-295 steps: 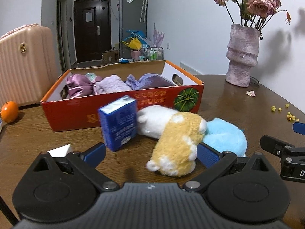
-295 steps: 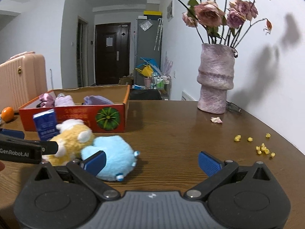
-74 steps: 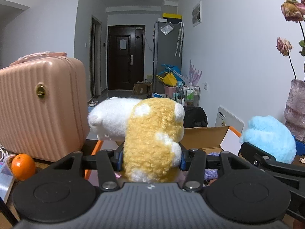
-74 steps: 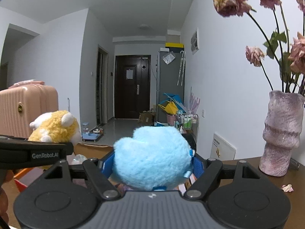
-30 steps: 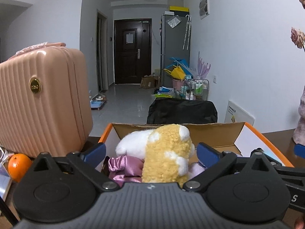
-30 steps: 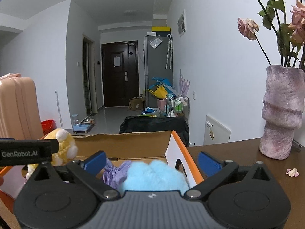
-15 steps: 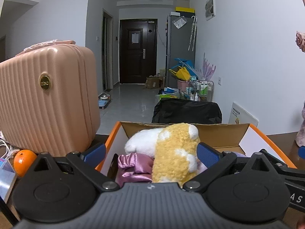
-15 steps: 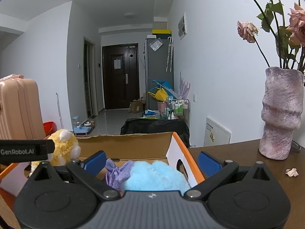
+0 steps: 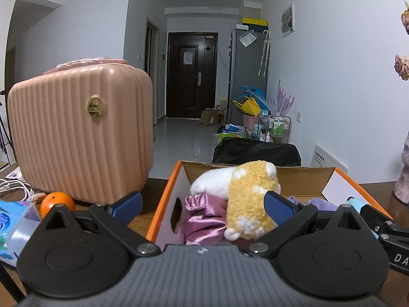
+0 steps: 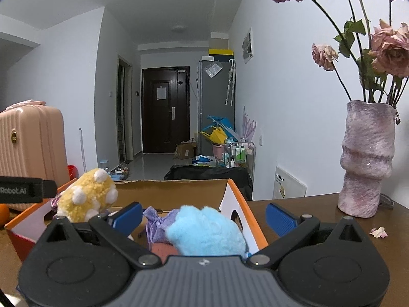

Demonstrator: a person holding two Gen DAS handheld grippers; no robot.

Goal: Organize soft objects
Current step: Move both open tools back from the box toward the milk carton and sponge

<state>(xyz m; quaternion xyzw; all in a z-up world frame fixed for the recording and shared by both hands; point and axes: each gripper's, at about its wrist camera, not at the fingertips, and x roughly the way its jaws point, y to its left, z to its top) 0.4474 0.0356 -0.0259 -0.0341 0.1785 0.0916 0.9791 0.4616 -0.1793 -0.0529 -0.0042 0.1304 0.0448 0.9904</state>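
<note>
A dark wooden table (image 10: 319, 220) carries an orange-rimmed cardboard box (image 10: 249, 216) filled with soft items. At the table's right side stands a mottled purple vase (image 10: 366, 160) of dried pink roses, a fallen petal (image 10: 378, 232) lying near its base. On the left sit a ribbed pink suitcase (image 9: 79, 130), an orange (image 9: 57, 203) just in front of it, white cables (image 9: 15, 190) and a blue-printed plastic pack (image 9: 14, 225).

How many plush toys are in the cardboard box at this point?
2. The yellow-and-white plush lies on the pink satin cloth at the box's left; the blue plush sits at the right end. Others could be buried underneath.
</note>
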